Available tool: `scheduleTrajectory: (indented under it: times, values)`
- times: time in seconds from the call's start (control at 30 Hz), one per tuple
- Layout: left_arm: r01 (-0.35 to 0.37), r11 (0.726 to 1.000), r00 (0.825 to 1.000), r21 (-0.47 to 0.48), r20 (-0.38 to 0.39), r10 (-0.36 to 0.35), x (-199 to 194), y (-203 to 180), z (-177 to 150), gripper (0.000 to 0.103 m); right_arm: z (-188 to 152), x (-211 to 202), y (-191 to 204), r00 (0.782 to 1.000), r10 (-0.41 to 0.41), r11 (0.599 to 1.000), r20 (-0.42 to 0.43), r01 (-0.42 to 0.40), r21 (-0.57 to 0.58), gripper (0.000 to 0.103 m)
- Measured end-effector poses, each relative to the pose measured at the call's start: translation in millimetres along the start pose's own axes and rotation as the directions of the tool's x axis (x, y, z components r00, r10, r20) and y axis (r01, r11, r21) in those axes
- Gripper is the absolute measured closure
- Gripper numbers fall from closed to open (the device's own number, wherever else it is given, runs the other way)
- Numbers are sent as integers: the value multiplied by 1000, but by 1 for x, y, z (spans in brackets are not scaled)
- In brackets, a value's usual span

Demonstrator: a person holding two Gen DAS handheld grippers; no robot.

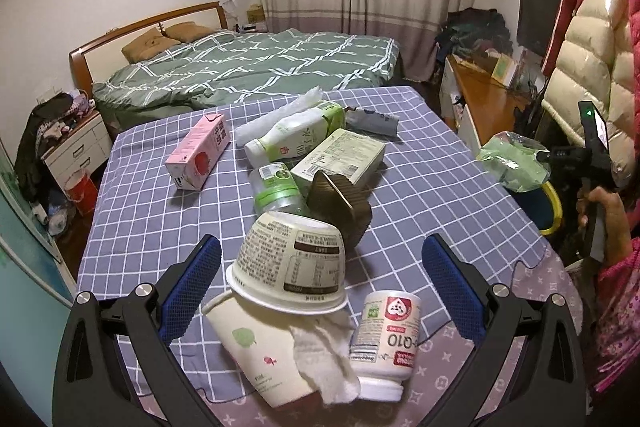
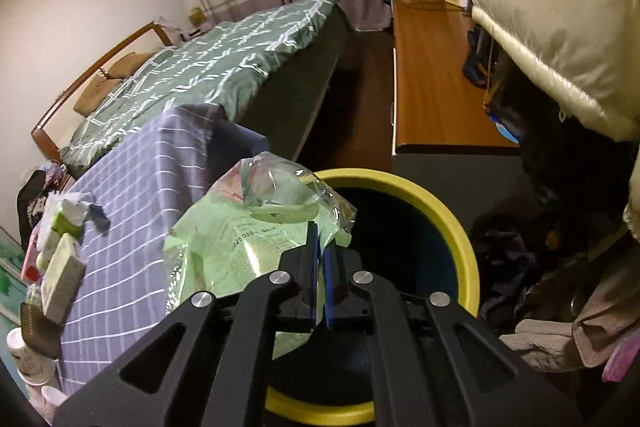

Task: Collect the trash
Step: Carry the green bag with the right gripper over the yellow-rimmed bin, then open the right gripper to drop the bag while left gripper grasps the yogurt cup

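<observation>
My right gripper [image 2: 320, 251] is shut on a crumpled green plastic wrapper [image 2: 240, 251] and holds it over the near rim of a yellow-rimmed bin [image 2: 452, 219] beside the table. The wrapper also shows in the left wrist view [image 1: 514, 161], held past the table's right edge. My left gripper [image 1: 320, 283] is open above the near trash: an upturned paper bowl [image 1: 292, 263], a paper cup [image 1: 256, 351], a tissue [image 1: 328, 355] and a white jar [image 1: 386, 339]. Further back lie a pink carton [image 1: 198, 155], a green bottle [image 1: 292, 139] and a box [image 1: 340, 155].
The table has a blue checked cloth [image 1: 432, 187]. A brown corrugated holder [image 1: 340, 207] and a clear jar [image 1: 276, 187] sit mid-table. A bed [image 1: 260, 67] lies behind, a wooden desk [image 2: 432, 75] and hanging coats [image 2: 552, 7] at the right.
</observation>
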State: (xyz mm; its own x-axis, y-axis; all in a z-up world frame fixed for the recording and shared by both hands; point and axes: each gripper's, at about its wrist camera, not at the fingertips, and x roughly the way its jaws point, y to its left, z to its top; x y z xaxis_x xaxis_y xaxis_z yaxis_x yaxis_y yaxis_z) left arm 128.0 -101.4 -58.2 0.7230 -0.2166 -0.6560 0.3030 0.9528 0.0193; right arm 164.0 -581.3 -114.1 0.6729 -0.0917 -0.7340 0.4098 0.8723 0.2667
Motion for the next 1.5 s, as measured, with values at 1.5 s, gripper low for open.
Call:
scheduleTrajectory:
  times: [1.5]
  values:
    - [52, 976, 954, 211, -300, 14, 98, 9, 10, 23, -17, 1, 14, 999, -51, 998, 12, 52, -45, 67]
